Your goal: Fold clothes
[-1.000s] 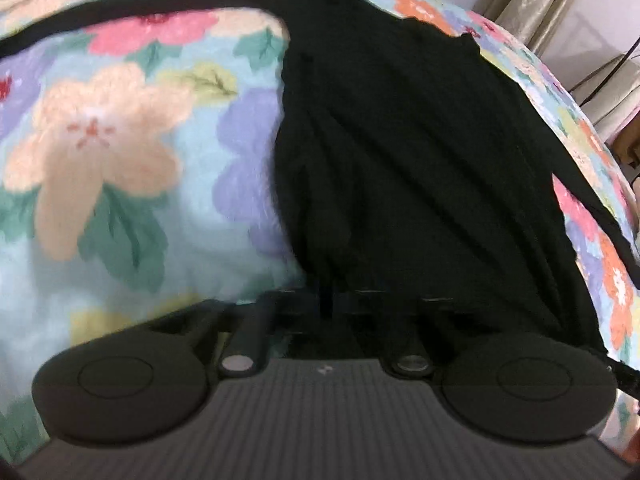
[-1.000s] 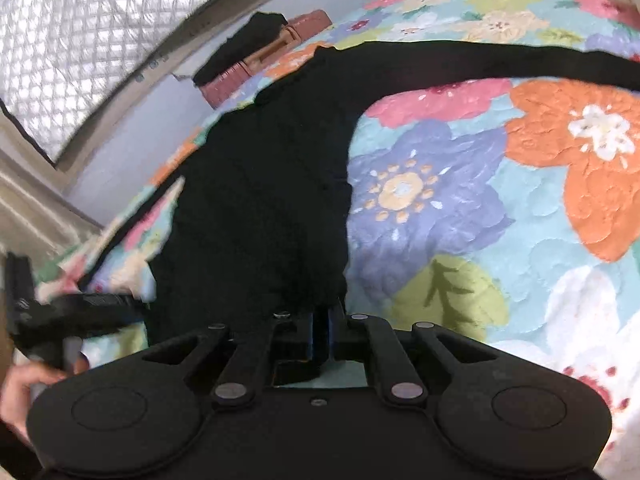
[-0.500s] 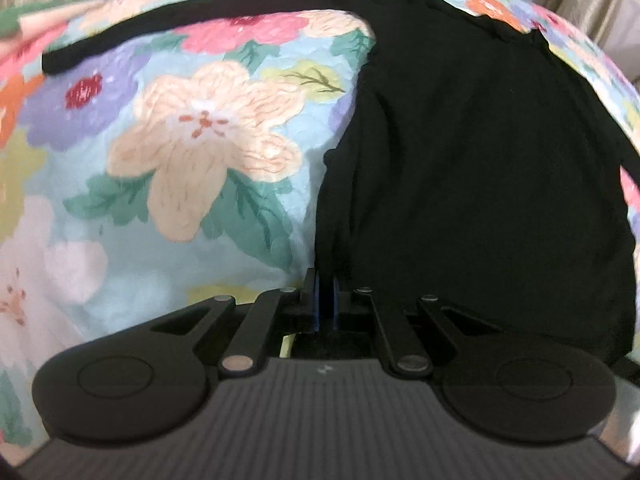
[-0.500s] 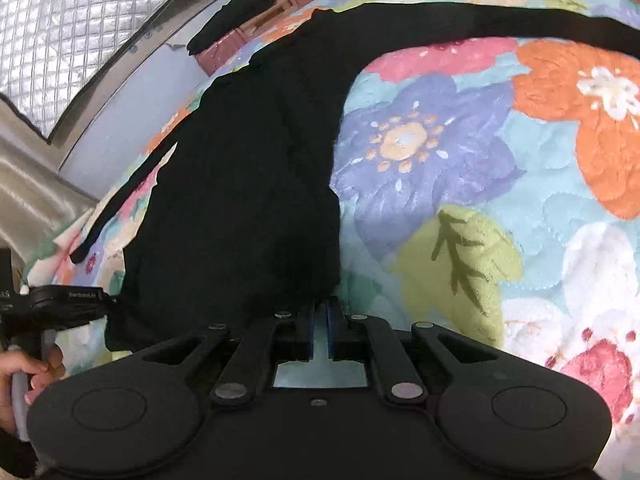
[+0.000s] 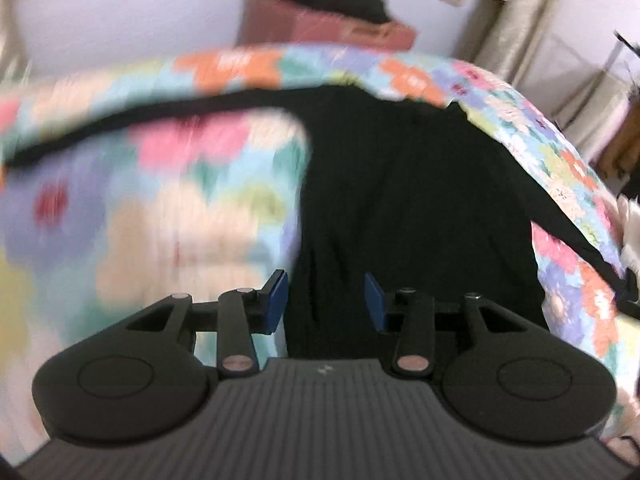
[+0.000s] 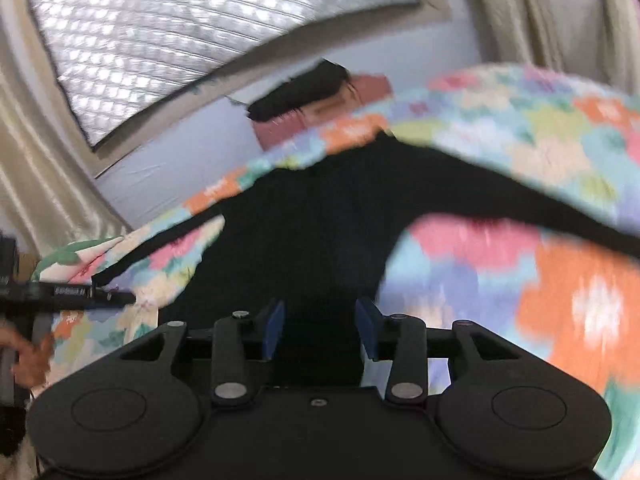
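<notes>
Both the left gripper (image 5: 325, 300) and right gripper (image 6: 320, 326) hang with jaws spread and empty over the near hem of the black top (image 5: 408, 200) lying flat on the floral quilt (image 5: 160, 208), so I'd pinch matching corners evenly before folding.

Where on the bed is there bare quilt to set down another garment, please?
Two free patches of floral quilt flank the black garment: one on its left side below the outstretched left sleeve, one on its right side below the right sleeve. The middle is crowded: the garment body lies there, with both open claws, left claw and right claw, at its hem.
</notes>
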A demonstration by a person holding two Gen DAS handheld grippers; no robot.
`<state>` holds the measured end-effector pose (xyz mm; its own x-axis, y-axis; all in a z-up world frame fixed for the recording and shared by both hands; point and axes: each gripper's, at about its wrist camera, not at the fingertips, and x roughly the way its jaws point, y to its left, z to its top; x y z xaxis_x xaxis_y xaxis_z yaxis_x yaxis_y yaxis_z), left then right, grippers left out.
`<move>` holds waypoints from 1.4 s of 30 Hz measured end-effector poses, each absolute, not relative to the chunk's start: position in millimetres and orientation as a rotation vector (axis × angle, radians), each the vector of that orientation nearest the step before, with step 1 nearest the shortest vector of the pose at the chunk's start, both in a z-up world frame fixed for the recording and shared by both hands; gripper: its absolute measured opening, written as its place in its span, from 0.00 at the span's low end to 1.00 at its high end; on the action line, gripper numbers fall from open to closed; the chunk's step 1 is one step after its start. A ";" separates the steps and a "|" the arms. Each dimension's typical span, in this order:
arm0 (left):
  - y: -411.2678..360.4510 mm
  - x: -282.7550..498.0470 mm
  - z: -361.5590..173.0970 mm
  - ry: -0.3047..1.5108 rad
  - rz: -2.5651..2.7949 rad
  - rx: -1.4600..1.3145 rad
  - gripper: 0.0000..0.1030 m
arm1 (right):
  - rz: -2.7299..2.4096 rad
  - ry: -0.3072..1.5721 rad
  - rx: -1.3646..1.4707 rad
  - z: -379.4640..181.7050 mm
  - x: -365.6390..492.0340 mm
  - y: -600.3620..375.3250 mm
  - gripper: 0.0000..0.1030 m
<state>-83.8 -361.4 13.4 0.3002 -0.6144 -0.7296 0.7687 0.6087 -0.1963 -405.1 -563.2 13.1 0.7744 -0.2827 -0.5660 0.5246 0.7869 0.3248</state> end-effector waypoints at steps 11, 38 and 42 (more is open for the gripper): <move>-594.7 -21.8 -28.7 0.673 -1.052 0.377 0.55 | -0.433 0.696 -0.027 -10.6 -228.6 -726.0 0.63; -722.1 77.7 -57.7 0.559 -0.682 0.454 0.49 | -0.477 0.655 0.389 -87.4 -104.6 -910.9 0.37; -686.1 64.6 -56.1 0.566 -0.622 0.559 0.66 | -0.579 0.566 0.488 -67.7 -132.1 -899.4 0.56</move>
